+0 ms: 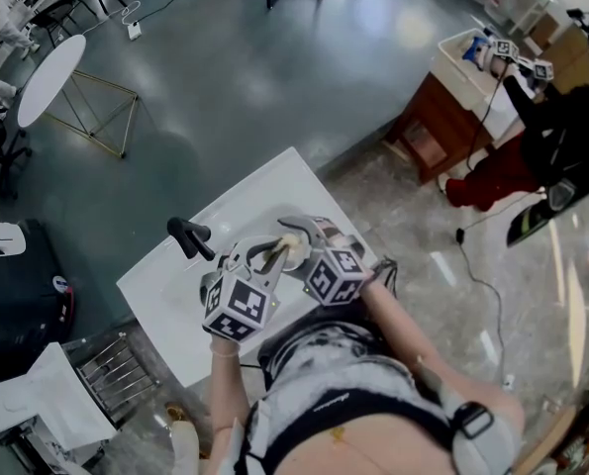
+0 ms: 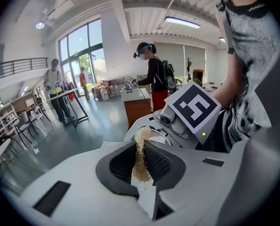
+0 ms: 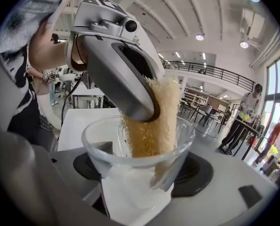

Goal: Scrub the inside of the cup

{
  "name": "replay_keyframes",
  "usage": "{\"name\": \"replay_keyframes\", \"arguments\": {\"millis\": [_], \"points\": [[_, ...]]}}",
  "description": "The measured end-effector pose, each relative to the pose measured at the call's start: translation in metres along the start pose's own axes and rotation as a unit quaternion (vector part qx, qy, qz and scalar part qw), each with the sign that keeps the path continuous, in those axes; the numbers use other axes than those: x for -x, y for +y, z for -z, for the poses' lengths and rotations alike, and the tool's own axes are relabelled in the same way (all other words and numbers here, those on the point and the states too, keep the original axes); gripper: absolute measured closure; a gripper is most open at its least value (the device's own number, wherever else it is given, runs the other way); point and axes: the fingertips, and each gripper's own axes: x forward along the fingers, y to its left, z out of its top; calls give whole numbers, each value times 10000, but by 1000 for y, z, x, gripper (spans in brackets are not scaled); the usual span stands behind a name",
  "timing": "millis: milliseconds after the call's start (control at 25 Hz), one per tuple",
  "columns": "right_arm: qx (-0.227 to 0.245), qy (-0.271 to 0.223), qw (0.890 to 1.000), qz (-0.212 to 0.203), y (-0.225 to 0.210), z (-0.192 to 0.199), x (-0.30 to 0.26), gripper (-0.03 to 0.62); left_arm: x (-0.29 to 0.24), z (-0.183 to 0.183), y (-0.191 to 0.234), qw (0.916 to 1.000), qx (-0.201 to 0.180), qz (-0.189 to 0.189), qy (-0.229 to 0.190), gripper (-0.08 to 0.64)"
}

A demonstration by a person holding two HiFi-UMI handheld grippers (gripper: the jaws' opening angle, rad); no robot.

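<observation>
Clear glass cup (image 3: 140, 152) is clamped between the jaws of the right gripper (image 3: 142, 175), over the white table (image 1: 165, 295). The left gripper (image 2: 140, 166) is closed on a tan fibrous scrubbing pad (image 2: 140, 157). The pad's free end reaches past the rim, down inside the cup. The two grippers are close together, with the left one's jaw tip at the cup's mouth.
</observation>
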Motion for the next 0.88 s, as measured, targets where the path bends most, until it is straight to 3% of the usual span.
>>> {"name": "replay_keyframes", "arguments": {"millis": [160,480,680,880], "points": [[29,44,10000,-41,3,-1,2,193,-11,9,-1,9996,-134,-67,224,511],[249,155,9996,-22,6,0,1,193,-25,23,-19,9971,-281,164,693,511],[427,189,9989,-25,10,3,0,193,-24,28,-34,9926,330,797,849,512],[463,173,9987,-76,14,2,1,192,-15,21,-39,9868,881,1175,683,512]]}}
